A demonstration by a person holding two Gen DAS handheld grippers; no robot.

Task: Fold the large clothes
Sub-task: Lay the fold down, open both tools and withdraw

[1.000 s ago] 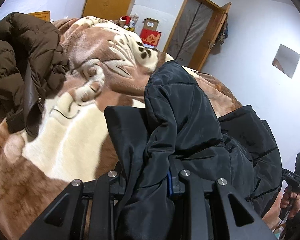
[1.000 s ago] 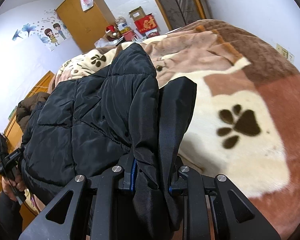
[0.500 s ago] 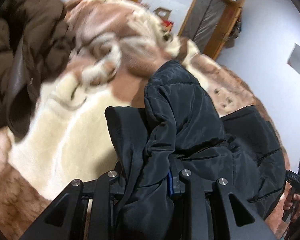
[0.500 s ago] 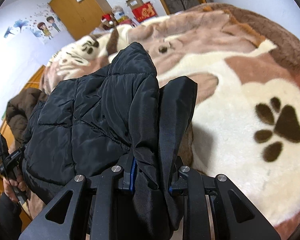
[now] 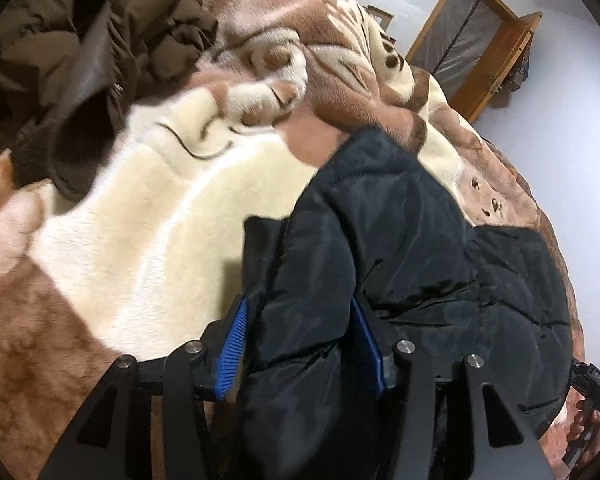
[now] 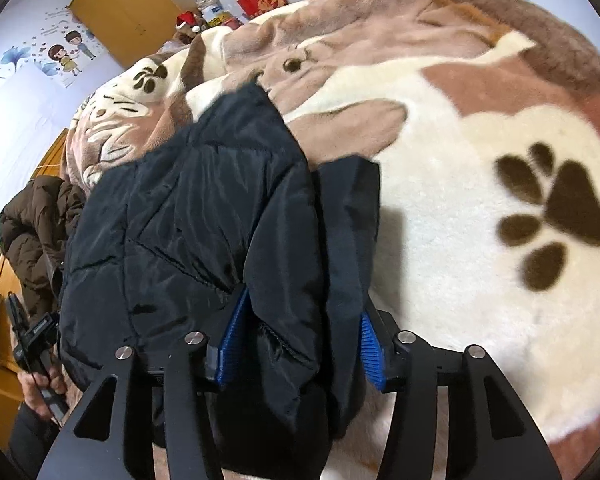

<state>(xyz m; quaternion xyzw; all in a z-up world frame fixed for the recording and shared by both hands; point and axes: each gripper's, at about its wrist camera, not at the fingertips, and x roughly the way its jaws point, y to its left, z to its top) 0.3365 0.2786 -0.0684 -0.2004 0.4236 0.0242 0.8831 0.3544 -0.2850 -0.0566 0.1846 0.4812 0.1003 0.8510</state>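
The black coat (image 5: 380, 240) lies on the blanket (image 5: 148, 216) of the bed, a thick fold of it running back between the jaws of both grippers. The left gripper (image 5: 300, 344) has its jaws opening – the blue pads (image 5: 232, 344) stand off the padded fold, which sits loosely between them. The right gripper (image 6: 296, 336) is the same: jaws opening, pads (image 6: 232, 328) apart, the coat's edge bulging between them. Ahead of the left jaws and off to their left, a brown coat (image 5: 92, 40) lies in a heap. To the right of the right jaws the blanket shows a dark paw print (image 6: 556, 216). A hand (image 6: 40, 384) grips the other handle at the left edge of the right view.
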